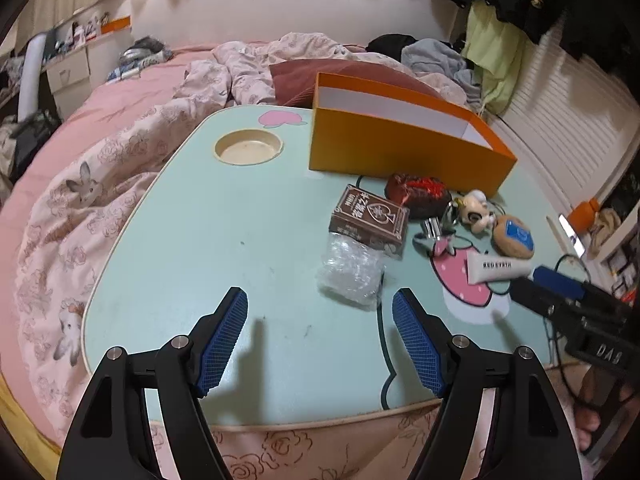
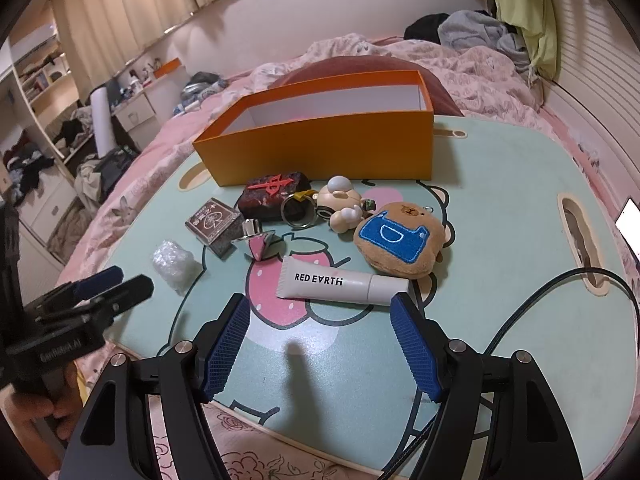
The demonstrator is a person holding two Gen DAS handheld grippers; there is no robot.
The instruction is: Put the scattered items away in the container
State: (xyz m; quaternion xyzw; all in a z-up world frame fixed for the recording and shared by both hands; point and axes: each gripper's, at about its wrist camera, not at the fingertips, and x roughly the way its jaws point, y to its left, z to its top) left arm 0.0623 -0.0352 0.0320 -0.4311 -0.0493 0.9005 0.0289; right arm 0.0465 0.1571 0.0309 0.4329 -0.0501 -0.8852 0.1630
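An open orange box point(image 1: 404, 148) point(image 2: 320, 144) stands at the back of the mint lap table point(image 1: 224, 248) point(image 2: 500, 208). In front of it lie a crumpled clear plastic wrap point(image 1: 350, 272) point(image 2: 174, 262), a brown card box point(image 1: 370, 216) point(image 2: 216, 222), a dark red-marked pouch point(image 1: 420, 192) point(image 2: 272, 194), a cream toy figure point(image 1: 474, 208) point(image 2: 344, 204), a bear plush with a blue patch point(image 1: 514, 236) point(image 2: 400, 240), a small silver top point(image 1: 434, 230) point(image 2: 258, 242) and a white tube point(image 1: 500, 270) point(image 2: 344, 286). My left gripper point(image 1: 320, 340) point(image 2: 116, 284) is open just short of the wrap. My right gripper point(image 2: 320, 344) point(image 1: 540, 284) is open just before the tube.
The table sits on a bed with a pink floral quilt point(image 1: 80, 208). A round cup recess point(image 1: 248, 147) is in the table's far left corner. A black cable point(image 2: 560, 292) runs over the right side. Clothes point(image 2: 480, 30) pile at the headboard, shelves point(image 2: 40, 92) stand left.
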